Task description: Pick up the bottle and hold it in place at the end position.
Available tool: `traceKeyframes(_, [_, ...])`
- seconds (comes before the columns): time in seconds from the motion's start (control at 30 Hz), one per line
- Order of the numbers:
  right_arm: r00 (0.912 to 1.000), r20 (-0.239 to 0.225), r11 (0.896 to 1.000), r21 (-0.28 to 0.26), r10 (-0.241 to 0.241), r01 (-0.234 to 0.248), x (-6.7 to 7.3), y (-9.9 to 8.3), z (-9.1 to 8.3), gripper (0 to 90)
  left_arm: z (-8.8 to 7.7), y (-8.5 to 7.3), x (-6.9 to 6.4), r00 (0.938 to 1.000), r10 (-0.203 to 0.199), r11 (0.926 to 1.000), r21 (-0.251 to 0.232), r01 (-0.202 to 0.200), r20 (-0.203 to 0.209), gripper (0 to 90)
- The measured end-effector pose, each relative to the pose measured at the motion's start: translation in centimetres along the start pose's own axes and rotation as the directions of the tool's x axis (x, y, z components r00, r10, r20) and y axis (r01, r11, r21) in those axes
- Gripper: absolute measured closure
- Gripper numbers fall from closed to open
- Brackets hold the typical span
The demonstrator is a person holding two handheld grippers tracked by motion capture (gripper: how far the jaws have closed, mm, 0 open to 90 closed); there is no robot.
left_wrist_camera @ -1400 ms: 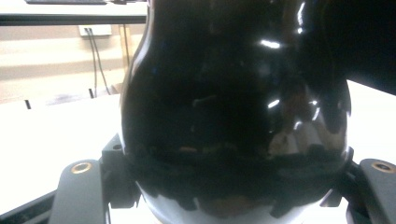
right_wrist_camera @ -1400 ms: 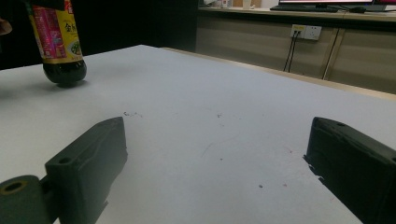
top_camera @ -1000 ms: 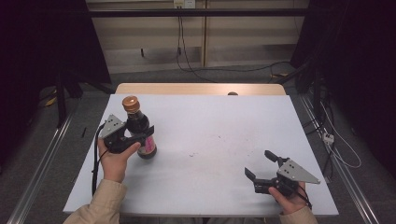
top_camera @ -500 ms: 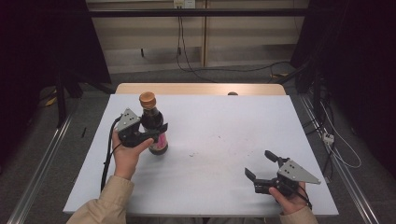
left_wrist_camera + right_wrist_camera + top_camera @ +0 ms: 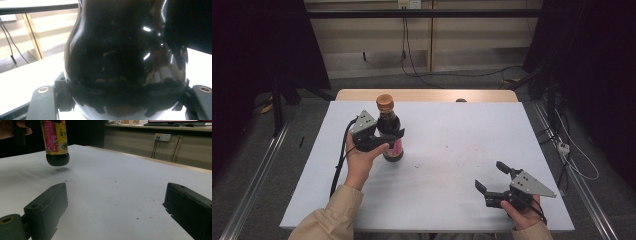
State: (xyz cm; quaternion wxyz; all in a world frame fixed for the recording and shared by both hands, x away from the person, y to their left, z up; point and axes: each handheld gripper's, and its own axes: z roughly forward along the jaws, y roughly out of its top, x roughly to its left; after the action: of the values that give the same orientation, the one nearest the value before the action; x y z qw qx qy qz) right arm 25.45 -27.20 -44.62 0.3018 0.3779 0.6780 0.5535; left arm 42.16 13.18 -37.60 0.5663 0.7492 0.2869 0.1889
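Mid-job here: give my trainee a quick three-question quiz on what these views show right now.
1. True or false: the bottle stands on the table.
2. Which tongs grip the bottle: A) left tongs B) right tongs?
3. Fill in: the right tongs' jaws are ____.

Key
1. False; the right gripper view shows its base lifted clear above its shadow.
2. A.
3. Open, holding nothing.

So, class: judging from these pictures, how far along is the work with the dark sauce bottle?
Done: the left gripper is shut on the sauce bottle, and in the right gripper view its base hangs clear of the white table, with a shadow beneath.
In hand: the bottle is carried upright, cap on.
Left: setting it down somewhere; the right gripper is open and holds nothing.
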Motion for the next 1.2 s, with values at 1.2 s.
traceKeyframes(1.2, [0.9998, 0.004, 1.000, 0.002, 0.019, -0.019, -0.4, -0.3, -0.3, 4.5, 5.6, 1.3, -1.5, 0.9937, 0.043, 0.9990, 0.011, -0.044, 0.103, 28.6])
